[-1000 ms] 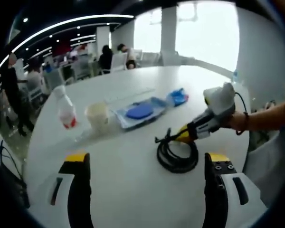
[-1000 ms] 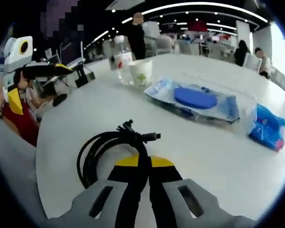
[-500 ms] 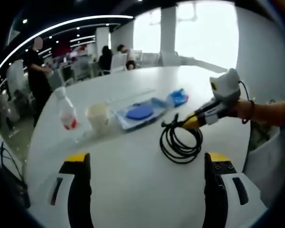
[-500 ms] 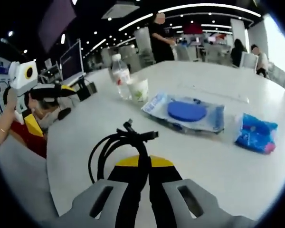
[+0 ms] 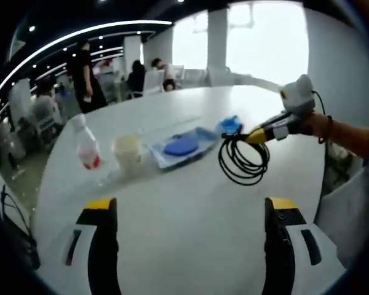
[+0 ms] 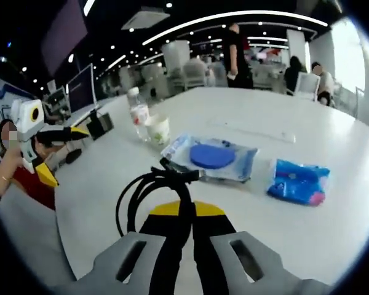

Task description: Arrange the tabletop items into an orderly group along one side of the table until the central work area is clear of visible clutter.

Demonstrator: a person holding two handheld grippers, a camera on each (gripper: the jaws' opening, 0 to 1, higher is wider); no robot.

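Note:
My right gripper (image 6: 184, 212) is shut on a coiled black cable (image 6: 144, 190) and holds it above the white round table (image 6: 332, 153). In the left gripper view that same right gripper (image 5: 258, 134) comes in from the right, the black cable (image 5: 243, 161) hanging from it in the air. My left gripper (image 5: 187, 212) is open with nothing between its jaws, low over the table's near edge. On the table stand a plastic bottle (image 5: 85, 142) with a red label and a paper cup (image 5: 127, 151). Beside them lie a clear packet with a blue disc (image 5: 181, 145) and a small blue packet (image 5: 230, 125).
A person's arm (image 5: 350, 132) holds the right gripper. The left gripper (image 6: 55, 135) shows at the left of the right gripper view, with a person in red behind it. People, chairs and desks stand beyond the table. A bare stretch of table (image 5: 184, 233) lies in front of my left gripper.
My right gripper has lifted the cable off the table and carried it up and away toward the blue packets. The left gripper has stayed put and open.

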